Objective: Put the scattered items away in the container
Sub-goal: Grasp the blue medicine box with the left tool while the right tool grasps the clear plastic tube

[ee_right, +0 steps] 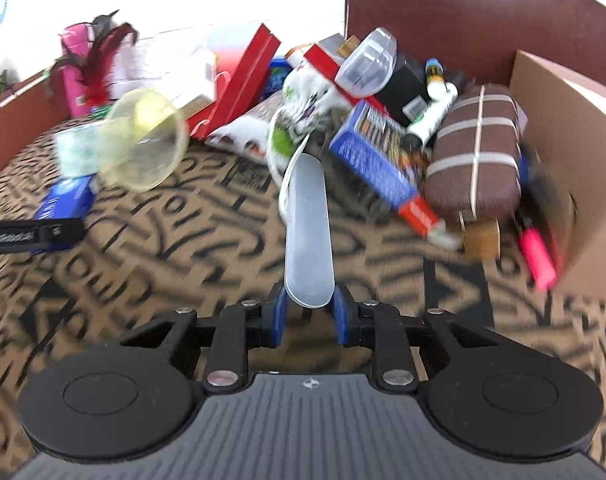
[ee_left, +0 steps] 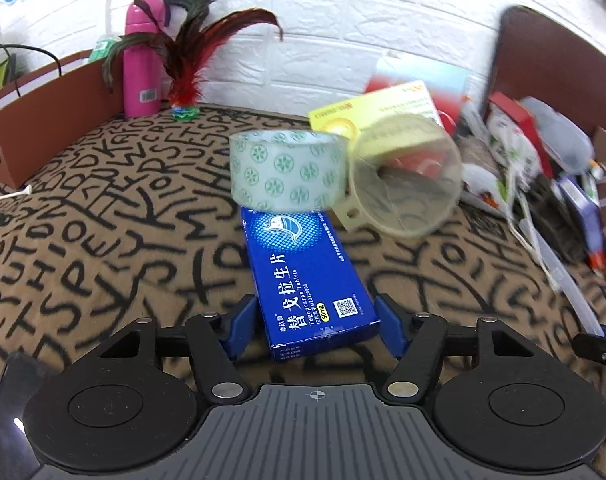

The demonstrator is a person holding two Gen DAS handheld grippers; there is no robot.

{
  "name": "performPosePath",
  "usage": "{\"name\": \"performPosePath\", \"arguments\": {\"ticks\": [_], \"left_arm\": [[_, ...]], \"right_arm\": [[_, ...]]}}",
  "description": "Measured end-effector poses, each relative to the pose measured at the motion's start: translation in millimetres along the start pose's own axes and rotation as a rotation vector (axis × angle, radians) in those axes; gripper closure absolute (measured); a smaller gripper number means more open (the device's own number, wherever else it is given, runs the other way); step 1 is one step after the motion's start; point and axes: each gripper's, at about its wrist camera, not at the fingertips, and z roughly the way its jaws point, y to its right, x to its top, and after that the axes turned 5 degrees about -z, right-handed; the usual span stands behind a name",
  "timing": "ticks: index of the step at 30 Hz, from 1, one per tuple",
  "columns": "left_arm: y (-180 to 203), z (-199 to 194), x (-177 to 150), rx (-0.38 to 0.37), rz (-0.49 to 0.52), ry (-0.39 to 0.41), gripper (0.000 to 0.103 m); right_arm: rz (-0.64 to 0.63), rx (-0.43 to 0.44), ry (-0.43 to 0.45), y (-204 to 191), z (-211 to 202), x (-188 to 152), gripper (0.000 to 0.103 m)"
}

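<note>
Progress: roughly midway, judging by what lies where.
- In or at the mouth of the brown cardboard container (ee_right: 563,152), right side: heaped pile, incl. brown striped fabric pouch (ee_right: 475,152), blue printed carton (ee_right: 375,160), pink highlighter pen (ee_right: 539,256).
- Loose on the tan letter-print cloth (ee_left: 103,220), well apart from the container: patterned clear tape roll (ee_left: 287,168), yellowish clear plastic funnel (ee_left: 407,180) just beside it, flat blue tablet box (ee_left: 307,280) with its far end under the roll.
- Left gripper (ee_left: 317,312): straddling the near end of the tablet box, pads close at both long sides; cannot tell whether actually pressing.
- Right gripper (ee_right: 310,312): clenched on the near end of a long frosted translucent plastic strip (ee_right: 309,216), far end pointing at the pile.

View differences:
- Left wrist only: yellow carton (ee_left: 383,108) behind the funnel, print on the tablet box.
- Right wrist only: container interior, the held strip; tablet box mostly hidden.
</note>
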Motion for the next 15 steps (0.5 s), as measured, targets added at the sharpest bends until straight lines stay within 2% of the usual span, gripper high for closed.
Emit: {"name": "performPosePath", "arguments": {"ticks": [8,9,11,12,15], "left_arm": [[13,-58,-51,-0.162,0.147,-0.077,0.036],[13,-64,-56,-0.177,0.152,-0.090,0.028],[12,-71,-62,-0.180,0.130,-0.106,0.019],[12,-73,-63,-0.177,0.111,-0.108,0.013],[15,-71,-62,-0.162,0.084,-0.104,0.011]], "right_arm": [[0.046,0.047,-0.031,-7,-58,-47,0.075],[0.043,0.049,-0.035,-8,-66,-53,0.074],[0.034,0.053,-0.047,-12,-82,-64,0.073],[0.030,0.058,-0.053,-13,-88,-67,0.070],[0.043,0.077,-0.061,-14,-97,-66,0.046]]}}
